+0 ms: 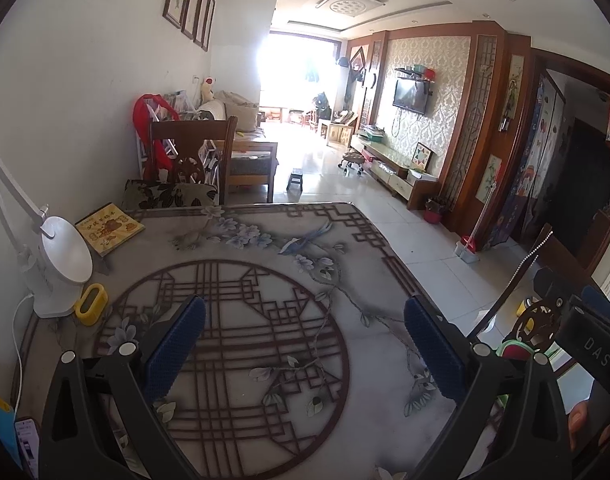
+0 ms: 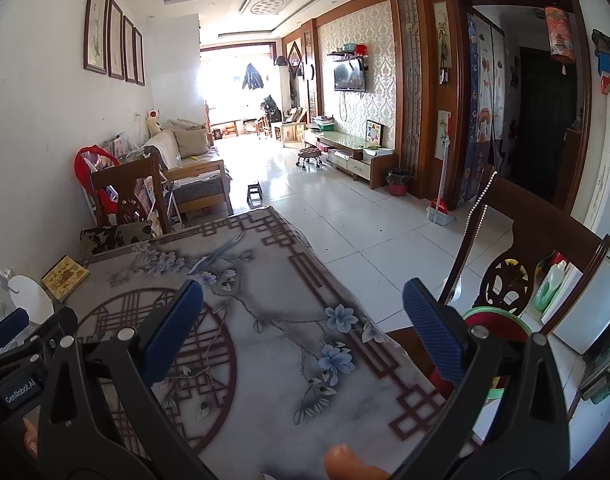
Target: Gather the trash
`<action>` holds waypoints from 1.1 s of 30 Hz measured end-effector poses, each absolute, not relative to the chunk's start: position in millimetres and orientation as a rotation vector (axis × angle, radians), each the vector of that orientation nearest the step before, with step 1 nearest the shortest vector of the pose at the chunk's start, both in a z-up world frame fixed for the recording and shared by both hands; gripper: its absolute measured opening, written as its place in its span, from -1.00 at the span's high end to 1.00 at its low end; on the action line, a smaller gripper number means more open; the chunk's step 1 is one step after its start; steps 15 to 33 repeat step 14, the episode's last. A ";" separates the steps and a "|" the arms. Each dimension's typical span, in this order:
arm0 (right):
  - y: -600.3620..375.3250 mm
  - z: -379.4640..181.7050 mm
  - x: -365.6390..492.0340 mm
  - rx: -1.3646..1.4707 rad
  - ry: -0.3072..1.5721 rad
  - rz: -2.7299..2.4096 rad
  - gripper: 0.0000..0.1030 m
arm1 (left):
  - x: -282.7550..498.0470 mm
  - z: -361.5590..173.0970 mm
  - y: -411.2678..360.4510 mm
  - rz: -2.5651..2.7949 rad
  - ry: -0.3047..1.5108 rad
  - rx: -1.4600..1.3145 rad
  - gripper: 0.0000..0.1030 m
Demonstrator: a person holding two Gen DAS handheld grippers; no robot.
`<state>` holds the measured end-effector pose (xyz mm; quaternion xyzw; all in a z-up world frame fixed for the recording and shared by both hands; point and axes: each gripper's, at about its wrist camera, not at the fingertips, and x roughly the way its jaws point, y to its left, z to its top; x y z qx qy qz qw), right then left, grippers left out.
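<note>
Tongs on both sides stood spread wide with nothing between the blue pads. The left tongs (image 1: 305, 344) hung over the round lattice print on the worktop (image 1: 265, 240), low in the frame, touching nothing. The right tongs (image 2: 303, 332) hung over the worktop's right edge, its right pad lying in front of a wooden chair (image 2: 537, 256) and a red and green basin (image 2: 501, 324) on the chair seat, lower right of the frame.

No loose trash could be made out on the worktop. At the left of the left wrist view stood a white desk lamp (image 1: 61, 264), a yellow holder (image 1: 91, 304) just beside its base, and a yellow book (image 1: 109, 228) behind them. Another chair (image 1: 193, 148) with a floral cushion (image 1: 169, 194) stood at the worktop's far edge.
</note>
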<state>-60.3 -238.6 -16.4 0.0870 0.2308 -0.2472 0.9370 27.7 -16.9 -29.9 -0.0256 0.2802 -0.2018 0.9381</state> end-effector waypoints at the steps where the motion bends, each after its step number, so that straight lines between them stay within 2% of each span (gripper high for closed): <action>1: -237.7 -18.1 -57.5 0.175 0.477 -0.501 -0.91 | 30.6 -32.6 -15.4 -0.409 0.579 -0.053 -0.85; 9: -217.3 -59.9 -3.5 0.130 0.626 -0.422 -0.91 | 73.2 -74.8 21.5 -0.267 0.664 -0.054 -0.85; 14: -178.7 -130.0 56.1 0.093 0.809 -0.288 -0.91 | 118.4 -159.2 93.7 -0.017 0.792 -0.004 -0.85; 33: -178.7 -130.0 56.1 0.093 0.809 -0.288 -0.91 | 118.4 -159.2 93.7 -0.017 0.792 -0.004 -0.85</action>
